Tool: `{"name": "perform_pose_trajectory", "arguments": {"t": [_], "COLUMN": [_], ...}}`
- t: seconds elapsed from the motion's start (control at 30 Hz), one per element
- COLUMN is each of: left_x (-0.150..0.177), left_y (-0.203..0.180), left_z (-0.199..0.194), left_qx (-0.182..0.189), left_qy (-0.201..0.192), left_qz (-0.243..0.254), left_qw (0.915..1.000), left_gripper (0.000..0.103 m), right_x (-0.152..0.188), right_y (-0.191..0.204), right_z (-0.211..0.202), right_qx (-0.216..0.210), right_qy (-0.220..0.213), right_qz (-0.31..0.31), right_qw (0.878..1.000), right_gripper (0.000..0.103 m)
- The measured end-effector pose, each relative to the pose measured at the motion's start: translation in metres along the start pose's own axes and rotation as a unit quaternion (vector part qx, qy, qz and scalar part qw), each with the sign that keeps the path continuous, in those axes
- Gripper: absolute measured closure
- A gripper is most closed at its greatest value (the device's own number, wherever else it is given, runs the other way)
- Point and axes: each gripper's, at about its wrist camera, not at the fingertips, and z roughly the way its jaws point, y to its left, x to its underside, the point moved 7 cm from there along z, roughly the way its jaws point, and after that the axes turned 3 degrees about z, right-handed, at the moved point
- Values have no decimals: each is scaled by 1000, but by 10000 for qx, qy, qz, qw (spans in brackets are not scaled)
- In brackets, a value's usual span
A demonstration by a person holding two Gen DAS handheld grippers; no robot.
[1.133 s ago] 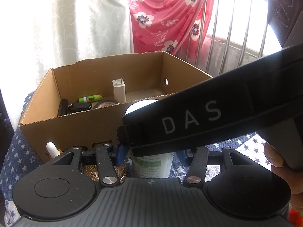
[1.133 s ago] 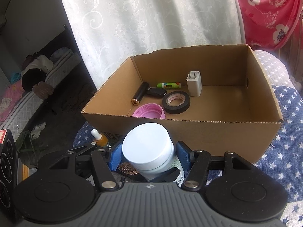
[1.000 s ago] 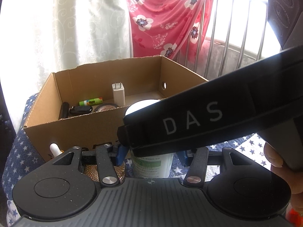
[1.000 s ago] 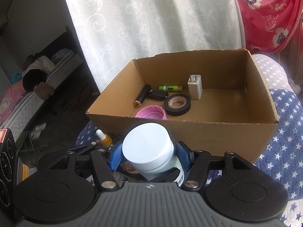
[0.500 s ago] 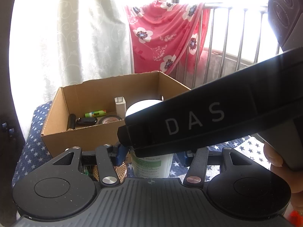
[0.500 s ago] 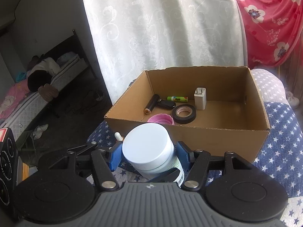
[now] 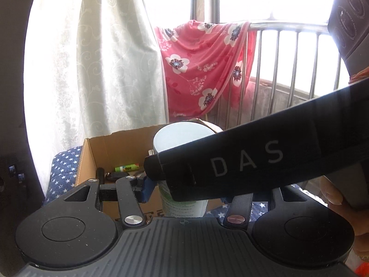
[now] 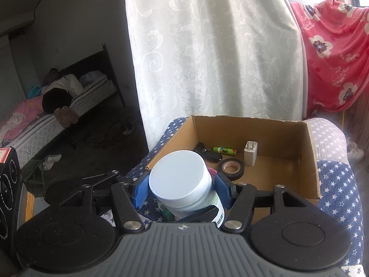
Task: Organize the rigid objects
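A white-lidded jar (image 8: 182, 180) with a green and white label sits between the blue pads of my right gripper (image 8: 182, 188), which is shut on it and holds it in the air in front of the cardboard box (image 8: 309, 161). In the left wrist view the same jar (image 7: 182, 143) also stands between my left gripper's (image 7: 184, 189) blue fingers (image 7: 147, 185), with the right gripper's black body crossing in front. The box holds a white charger (image 8: 250, 150), a black tape roll (image 8: 231, 168), a green tube (image 8: 224, 150) and black items (image 8: 211, 155).
The box rests on a blue star-patterned cloth (image 8: 334, 184). A white lace curtain (image 8: 207, 57) hangs behind it, a red floral cloth (image 7: 203, 69) on a metal railing to the right. A bed (image 8: 57, 106) stands at the left.
Both grippers have risen with the jar and drawn back. The box now looks smaller and lower, and the small items in front of it have dropped out of view.
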Motion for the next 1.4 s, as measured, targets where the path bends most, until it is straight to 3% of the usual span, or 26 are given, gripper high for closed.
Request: {"name": "perform_pose_trajectory", "arguments": {"t": [0.23, 0.5, 0.77, 1.0, 1.4], "left_x": [-40, -57, -49, -37, -25], "left_y": [11, 19, 20, 27, 38], "left_z": [26, 117, 201, 231, 249], "left_qx": [60, 368, 359, 237, 164], "left_qy": [30, 653, 1387, 1773, 2083], "left_qz": [-48, -326, -551, -590, -662], "left_qw": [10000, 9967, 9882, 9821, 9757], "left_gripper": [50, 50, 50, 50, 49], "right_x": [-47, -72, -73, -67, -63], "right_y": [-22, -87, -153, -181, -187], "right_z": [9, 58, 120, 158, 196], "right_qx": [-165, -153, -138, -64, 405], "right_qy": [-17, 414, 858, 1036, 1148], "right_qz": [87, 431, 747, 781, 84], "right_qw": [9998, 9981, 9934, 9915, 9925], "right_gripper": [39, 39, 42, 44, 48]}}
